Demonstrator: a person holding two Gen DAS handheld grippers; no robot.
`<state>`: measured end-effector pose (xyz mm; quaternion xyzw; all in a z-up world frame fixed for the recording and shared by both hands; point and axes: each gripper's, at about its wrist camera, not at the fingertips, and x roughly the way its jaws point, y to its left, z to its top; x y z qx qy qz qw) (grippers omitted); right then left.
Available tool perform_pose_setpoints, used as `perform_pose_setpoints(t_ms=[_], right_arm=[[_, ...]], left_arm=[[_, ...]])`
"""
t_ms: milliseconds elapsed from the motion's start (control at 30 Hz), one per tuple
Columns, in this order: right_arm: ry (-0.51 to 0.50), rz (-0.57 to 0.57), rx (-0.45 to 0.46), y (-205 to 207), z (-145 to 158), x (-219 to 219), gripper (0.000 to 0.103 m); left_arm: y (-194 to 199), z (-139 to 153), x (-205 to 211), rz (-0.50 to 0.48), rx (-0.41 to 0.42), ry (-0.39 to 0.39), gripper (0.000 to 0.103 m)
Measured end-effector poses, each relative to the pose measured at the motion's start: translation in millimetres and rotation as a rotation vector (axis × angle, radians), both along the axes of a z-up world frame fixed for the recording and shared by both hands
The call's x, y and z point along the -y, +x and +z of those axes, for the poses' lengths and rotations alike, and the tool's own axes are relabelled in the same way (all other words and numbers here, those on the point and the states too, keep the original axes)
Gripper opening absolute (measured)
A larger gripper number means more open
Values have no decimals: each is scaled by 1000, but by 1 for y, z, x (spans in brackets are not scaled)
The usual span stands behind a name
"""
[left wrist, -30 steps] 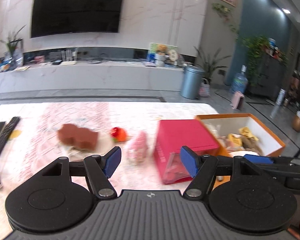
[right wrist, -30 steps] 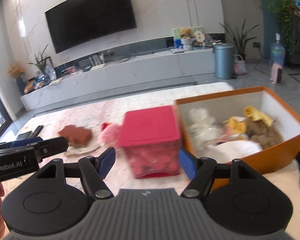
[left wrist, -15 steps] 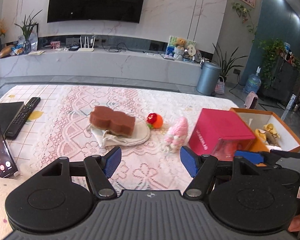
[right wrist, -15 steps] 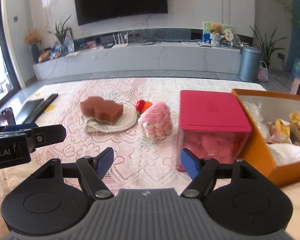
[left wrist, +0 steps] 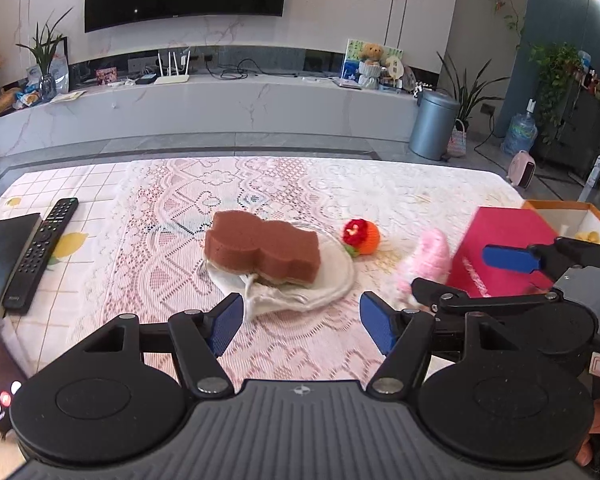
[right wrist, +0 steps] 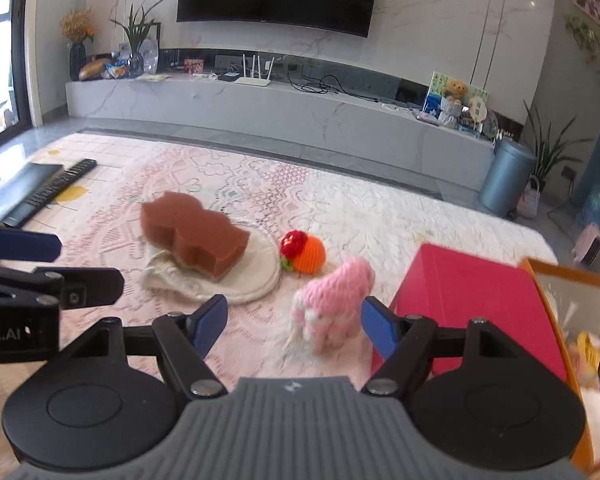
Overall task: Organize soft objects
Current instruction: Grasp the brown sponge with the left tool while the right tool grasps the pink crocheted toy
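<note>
Nearest each camera, the left gripper [left wrist: 301, 322] and the right gripper [right wrist: 293, 322] hang side by side above the bench's near edge, each with its blue fingers [left wrist: 223, 327] spread wide and nothing held between them. Just ahead of the right gripper, a pink knitted toy [right wrist: 334, 304] lies on the lace cloth [left wrist: 284, 184], close beside a red-lidded box [right wrist: 476, 308] that stands toward the bench's right edge; what that box contains cannot be told here. Against its far side, at the right edge, sits an orange box [right wrist: 560, 280], open, with yellow and white soft items partly visible inside. Farther in, near the middle of the bench, a brown sponge [left wrist: 262, 246] rests on a white fabric pad [left wrist: 332, 284], and a small orange-and-red knitted ball [left wrist: 362, 234] lies just to the right of the pad. Toward the far left corner lie a remote control [left wrist: 40, 254] and a dark flat object [left wrist: 4, 252]. Judged from this layout, the task is partly done: some soft items already sit in the orange box, while the pink toy, the ball, the sponge and the pad remain loose on the cloth. The pink toy, being closest to the right gripper, looks the likeliest next pick.
</note>
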<state>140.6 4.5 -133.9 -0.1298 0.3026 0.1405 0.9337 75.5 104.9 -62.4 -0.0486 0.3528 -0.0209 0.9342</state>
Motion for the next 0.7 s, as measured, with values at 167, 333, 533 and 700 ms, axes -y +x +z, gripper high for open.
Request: perform_pose_setpoints(t_ms=[167, 333, 533, 700], right_arm=[[-94, -24, 9, 27, -19, -13, 75], [-126, -37, 11, 41, -36, -17, 75], [-205, -43, 39, 52, -49, -28, 66], [-157, -48, 47, 60, -40, -25, 12]], left_arm=[[25, -12, -14, 14, -43, -2, 79], [38, -19, -25, 16, -53, -7, 79], [52, -23, -29, 23, -55, 11, 83], [67, -24, -39, 46, -56, -4, 84]])
